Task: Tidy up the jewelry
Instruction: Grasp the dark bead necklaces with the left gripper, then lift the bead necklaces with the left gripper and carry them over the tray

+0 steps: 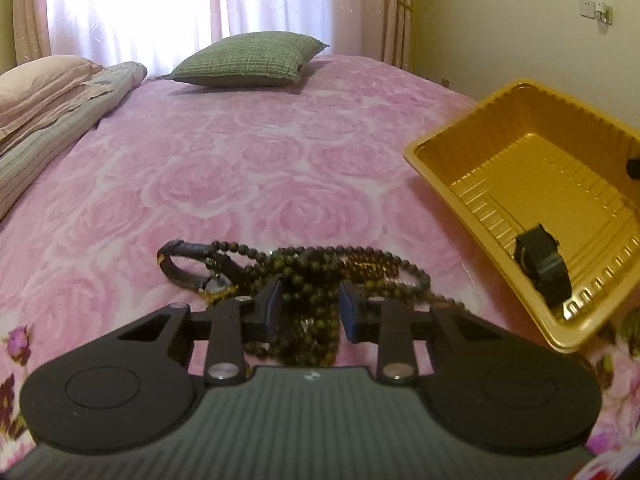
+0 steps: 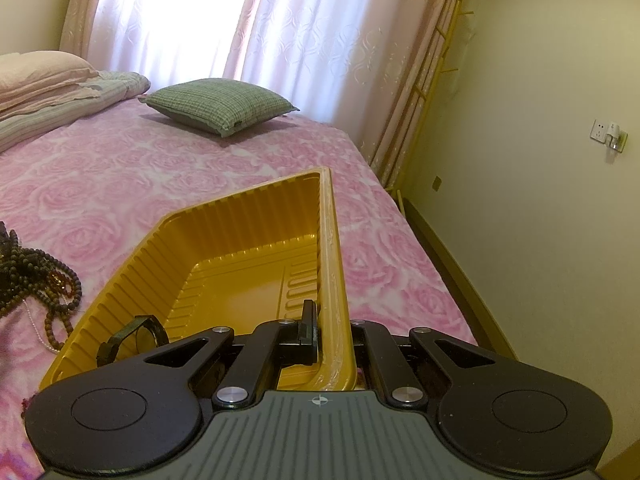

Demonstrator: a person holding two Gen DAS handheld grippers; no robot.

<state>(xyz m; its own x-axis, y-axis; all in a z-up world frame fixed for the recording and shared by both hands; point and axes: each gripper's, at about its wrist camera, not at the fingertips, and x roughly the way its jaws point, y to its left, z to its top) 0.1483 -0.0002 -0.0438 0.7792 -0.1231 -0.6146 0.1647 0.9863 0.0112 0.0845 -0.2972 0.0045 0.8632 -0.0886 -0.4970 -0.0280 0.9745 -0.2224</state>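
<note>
A tangle of dark bead necklaces [image 1: 316,276] lies on the pink bedspread, with a brown-strapped watch [image 1: 188,260] at its left end. My left gripper [image 1: 310,304] is low over the pile, jaws partly open, with a bundle of bead strands between the blue pads [image 1: 274,308]. To the right a gold plastic tray [image 1: 540,184] sits tilted, holding a black watch [image 1: 540,268]. My right gripper [image 2: 332,332] is shut on the tray [image 2: 248,280] wall near its corner, one finger inside, the other hidden outside. The black watch [image 2: 132,336] and the beads [image 2: 36,276] show at the left.
A green checked cushion [image 1: 248,60] and folded bedding [image 1: 52,96] lie at the far end of the bed under the curtained window. The bed's right edge [image 2: 420,260] drops to the floor beside a cream wall with a socket [image 2: 600,132].
</note>
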